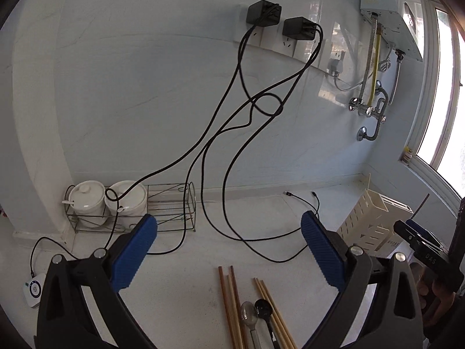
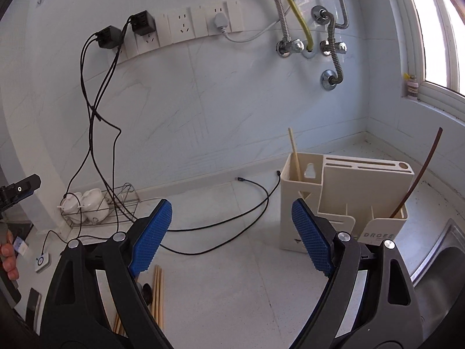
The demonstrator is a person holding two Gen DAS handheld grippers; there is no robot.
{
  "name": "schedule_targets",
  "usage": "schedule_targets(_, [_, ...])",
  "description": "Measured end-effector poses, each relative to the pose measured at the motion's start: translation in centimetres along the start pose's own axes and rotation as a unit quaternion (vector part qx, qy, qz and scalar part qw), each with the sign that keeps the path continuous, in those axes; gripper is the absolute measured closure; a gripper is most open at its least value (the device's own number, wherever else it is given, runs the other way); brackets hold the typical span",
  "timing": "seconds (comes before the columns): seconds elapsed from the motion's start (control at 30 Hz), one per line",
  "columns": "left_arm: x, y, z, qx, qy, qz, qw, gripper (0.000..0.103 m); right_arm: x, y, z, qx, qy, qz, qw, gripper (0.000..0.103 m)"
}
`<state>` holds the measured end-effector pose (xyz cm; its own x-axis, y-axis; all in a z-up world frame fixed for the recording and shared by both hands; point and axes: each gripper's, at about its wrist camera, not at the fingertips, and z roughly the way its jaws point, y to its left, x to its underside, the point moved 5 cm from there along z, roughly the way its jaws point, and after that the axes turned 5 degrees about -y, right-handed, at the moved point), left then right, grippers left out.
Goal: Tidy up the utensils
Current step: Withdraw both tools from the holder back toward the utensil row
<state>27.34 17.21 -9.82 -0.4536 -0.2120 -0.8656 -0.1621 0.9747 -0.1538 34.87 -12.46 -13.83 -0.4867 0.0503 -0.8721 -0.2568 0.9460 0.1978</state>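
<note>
Brown chopsticks (image 1: 229, 302), pale chopsticks (image 1: 274, 311), a metal spoon (image 1: 249, 315) and a black spoon (image 1: 264, 308) lie on the white counter just below my left gripper (image 1: 229, 224), which is open and empty. My right gripper (image 2: 231, 206) is open and empty, above the counter left of the cream utensil holder (image 2: 343, 200). The holder has one pale chopstick (image 2: 295, 154) in its left slot and one dark chopstick (image 2: 421, 174) in its right slot. The pale chopsticks (image 2: 158, 293) also show behind my right gripper's left finger. The holder also shows in the left wrist view (image 1: 372, 221).
Black cables (image 1: 232, 145) hang from wall chargers and trail over the counter. A wire rack (image 1: 128, 206) with two white lidded pots stands at the back left. A small white device (image 1: 33, 289) lies at the left. A steel sink (image 2: 441, 261) is at the right.
</note>
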Motion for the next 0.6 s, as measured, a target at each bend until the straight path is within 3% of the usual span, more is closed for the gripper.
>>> schedule_targets(0.23, [4.8, 4.4, 1.3, -0.033, 0.078, -0.033, 0.9958, 0.006, 4.1, 3.6, 1.9, -0.041, 0.078, -0.012, 0.996, 0.023])
schedule_targets(0.47, [10.1, 5.2, 4.8, -0.025, 0.197, -0.032, 0.9796, 0.006, 8.2, 6.0, 3.9, -0.06, 0.162, -0.032, 0.984, 0.024])
schedule_targets(0.6, [12.2, 4.8, 6.5, -0.012, 0.242, -0.04, 0.9694, 0.006, 10.2, 6.7, 4.6, -0.064, 0.198, -0.04, 0.977, 0.025])
